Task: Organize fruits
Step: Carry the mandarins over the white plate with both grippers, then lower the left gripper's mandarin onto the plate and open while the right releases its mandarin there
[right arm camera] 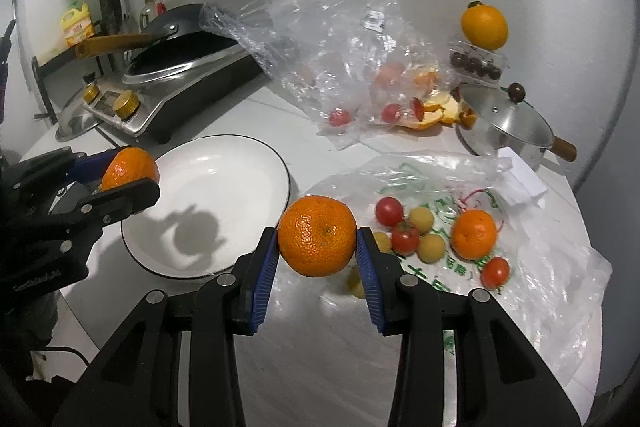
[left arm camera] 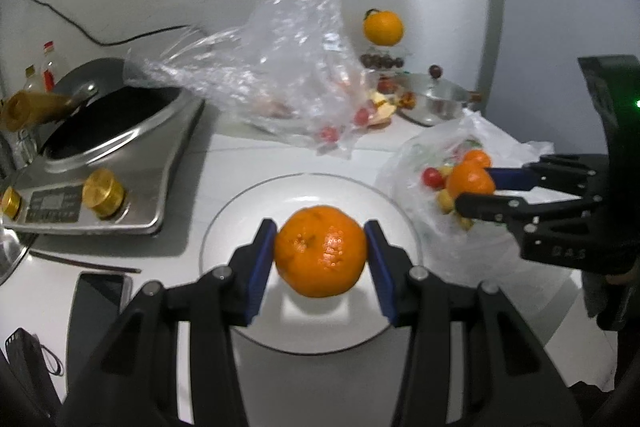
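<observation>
My left gripper (left arm camera: pixel 320 255) is shut on a mandarin (left arm camera: pixel 320 251) and holds it above the white plate (left arm camera: pixel 232 223), which has nothing lying in it. My right gripper (right arm camera: pixel 317 245) is shut on a second mandarin (right arm camera: pixel 317 235) over the table, between the plate (right arm camera: pixel 224 187) and a flattened plastic bag (right arm camera: pixel 540 267). On that bag lie a third mandarin (right arm camera: pixel 474 234), red cherry tomatoes (right arm camera: pixel 389 211) and small yellow fruits (right arm camera: pixel 431 247). In the right wrist view the left gripper (right arm camera: pixel 128 183) hangs over the plate's left rim. In the left wrist view the right gripper (left arm camera: pixel 474 189) is over the bag.
An induction cooker (left arm camera: pixel 116 163) with a black wok stands at the left. A crumpled clear bag (right arm camera: pixel 340 35) with tomatoes and orange peel lies behind the plate. A lidded steel pot (right arm camera: pixel 508 127), a box of dark fruit topped by an orange (right arm camera: pixel 484 27), and a phone (left arm camera: pixel 96 303) are also there.
</observation>
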Action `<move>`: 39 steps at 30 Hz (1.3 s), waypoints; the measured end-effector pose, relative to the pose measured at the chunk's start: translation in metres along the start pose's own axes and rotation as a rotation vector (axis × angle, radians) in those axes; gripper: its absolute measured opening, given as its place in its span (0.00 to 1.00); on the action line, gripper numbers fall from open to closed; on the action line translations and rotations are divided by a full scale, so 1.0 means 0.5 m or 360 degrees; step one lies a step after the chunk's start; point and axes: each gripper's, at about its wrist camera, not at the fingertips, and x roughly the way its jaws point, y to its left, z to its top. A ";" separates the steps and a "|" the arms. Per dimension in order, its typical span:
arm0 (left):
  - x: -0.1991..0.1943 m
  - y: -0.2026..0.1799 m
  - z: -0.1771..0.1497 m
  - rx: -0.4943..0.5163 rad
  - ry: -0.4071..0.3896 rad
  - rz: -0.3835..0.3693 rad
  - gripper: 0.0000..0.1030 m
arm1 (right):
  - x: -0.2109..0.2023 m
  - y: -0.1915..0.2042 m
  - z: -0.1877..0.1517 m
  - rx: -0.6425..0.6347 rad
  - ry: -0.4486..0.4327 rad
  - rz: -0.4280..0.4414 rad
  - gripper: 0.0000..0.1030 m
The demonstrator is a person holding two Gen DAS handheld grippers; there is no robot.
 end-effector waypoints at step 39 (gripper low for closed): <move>0.118 0.097 -0.030 -0.0084 0.0224 0.0110 0.49 | 0.111 0.061 0.065 -0.0067 0.0070 0.0107 0.40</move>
